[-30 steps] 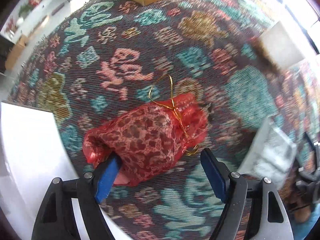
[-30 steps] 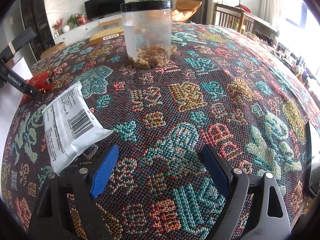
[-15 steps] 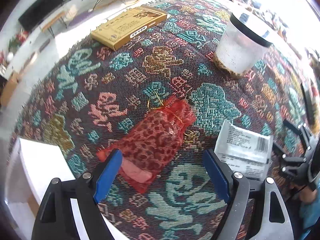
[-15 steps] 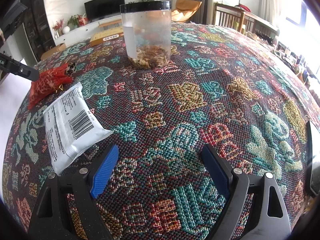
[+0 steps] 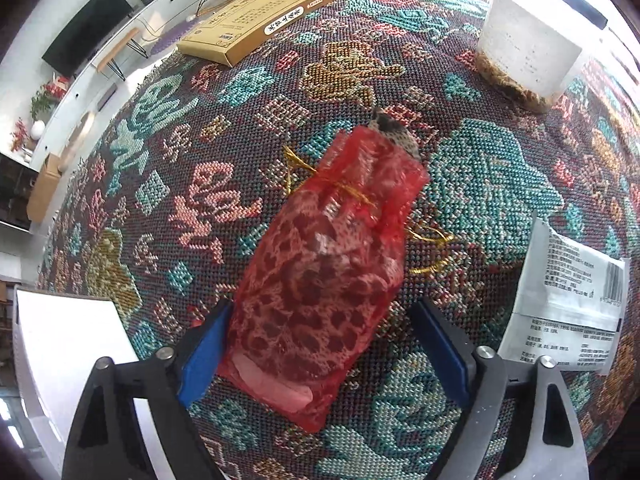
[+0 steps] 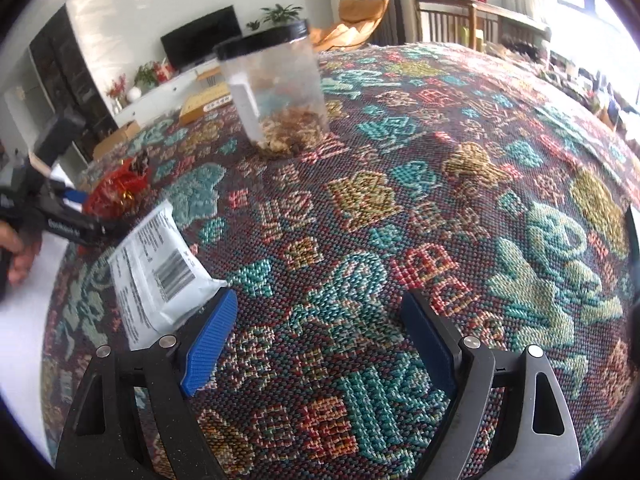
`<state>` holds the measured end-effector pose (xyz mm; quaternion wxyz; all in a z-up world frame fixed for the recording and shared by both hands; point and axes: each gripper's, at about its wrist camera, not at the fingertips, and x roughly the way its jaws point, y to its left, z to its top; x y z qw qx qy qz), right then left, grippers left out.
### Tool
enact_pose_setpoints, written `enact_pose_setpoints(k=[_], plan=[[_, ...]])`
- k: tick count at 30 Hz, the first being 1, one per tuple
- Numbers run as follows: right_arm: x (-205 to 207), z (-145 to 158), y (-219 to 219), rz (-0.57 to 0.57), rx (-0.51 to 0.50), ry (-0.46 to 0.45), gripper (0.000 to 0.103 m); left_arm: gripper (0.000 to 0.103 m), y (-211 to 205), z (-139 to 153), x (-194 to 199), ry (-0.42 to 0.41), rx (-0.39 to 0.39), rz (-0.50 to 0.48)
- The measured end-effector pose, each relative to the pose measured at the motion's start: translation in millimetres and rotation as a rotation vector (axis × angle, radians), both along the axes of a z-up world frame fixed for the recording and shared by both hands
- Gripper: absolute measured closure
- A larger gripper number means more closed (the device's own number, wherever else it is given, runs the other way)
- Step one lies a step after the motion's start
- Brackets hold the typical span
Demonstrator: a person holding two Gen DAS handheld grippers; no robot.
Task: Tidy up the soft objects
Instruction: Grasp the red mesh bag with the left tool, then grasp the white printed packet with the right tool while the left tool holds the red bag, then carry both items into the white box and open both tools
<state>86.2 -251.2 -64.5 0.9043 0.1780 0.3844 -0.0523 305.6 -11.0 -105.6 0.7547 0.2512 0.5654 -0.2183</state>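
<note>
A red mesh drawstring pouch [image 5: 324, 276] with gold cord lies on the patterned tablecloth. My left gripper [image 5: 320, 354] is open, its blue pads on either side of the pouch's lower end, the left pad touching it. The pouch also shows far left in the right wrist view [image 6: 114, 192], with the left gripper [image 6: 60, 216] beside it. A white plastic packet [image 5: 568, 300] lies to the pouch's right; in the right wrist view the packet [image 6: 156, 272] sits just left of my right gripper [image 6: 316, 340], which is open and empty above the cloth.
A clear jar with a black lid [image 6: 276, 92] stands mid-table, also seen in the left wrist view [image 5: 528, 44]. A flat yellow box [image 5: 264, 16] lies at the far edge. A white surface [image 5: 68, 340] borders the table's near left edge.
My left gripper has come back down over the pouch, which now lies lengthwise between the open pads. My right gripper has shifted and tilted, closer to the white packet.
</note>
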Motion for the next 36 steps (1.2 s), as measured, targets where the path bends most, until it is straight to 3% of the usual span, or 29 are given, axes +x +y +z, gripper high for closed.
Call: enact_pose_setpoints(k=[1, 3, 6, 10, 11, 13, 14, 15, 17, 22, 25, 27, 30, 32, 36], plan=[[0, 10, 0, 0.027, 0.030, -0.038, 0.015, 0.032, 2, 1, -2, 0.007, -0.024, 0.008], [21, 29, 21, 0.225, 0.022, -0.068, 0.015, 0.042, 4, 2, -6, -0.004, -0.038, 0.033], [77, 28, 70, 0.521, -0.070, 0.092, 0.016, 0.051, 8, 4, -9, -0.017, -0.063, 0.082], [119, -10, 121, 0.756, -0.106, 0.339, 0.016, 0.058, 18, 5, -9, -0.019, -0.103, 0.159], [115, -10, 133, 0.790, -0.178, 0.317, 0.012, 0.058, 20, 5, -9, -0.018, -0.115, 0.169], [106, -13, 153, 0.837, -0.299, 0.324, 0.012, 0.058, 21, 5, -12, -0.028, -0.120, 0.175], [101, -15, 153, 0.821, -0.347, 0.323, 0.016, 0.058, 20, 4, -13, -0.035, -0.117, 0.175], [97, -14, 146, 0.776, -0.328, 0.319, 0.017, 0.059, 18, 4, -15, -0.040, -0.114, 0.175], [88, -9, 119, 0.682, -0.278, 0.321, 0.034, 0.060, 17, 6, -20, -0.042, -0.125, 0.183], [71, -1, 11, 0.471, -0.151, 0.324, 0.035, 0.055, 23, 6, -18, -0.029, -0.184, 0.258], [81, 8, -53, 0.305, -0.089, 0.266, 0.035, 0.038, 20, 2, -13, -0.035, -0.205, 0.273], [100, 16, -82, 0.207, -0.091, 0.216, 0.035, 0.025, 11, -3, -15, -0.065, -0.160, 0.256], [130, 10, -101, 0.143, -0.168, 0.204, 0.035, 0.019, 4, -3, -19, -0.123, -0.123, 0.253], [148, -5, -105, 0.141, -0.176, 0.256, 0.032, 0.017, 8, -4, -18, -0.120, -0.140, 0.280], [165, -8, -99, 0.167, -0.235, 0.264, 0.024, 0.006, 18, -8, -17, -0.114, -0.166, 0.321]])
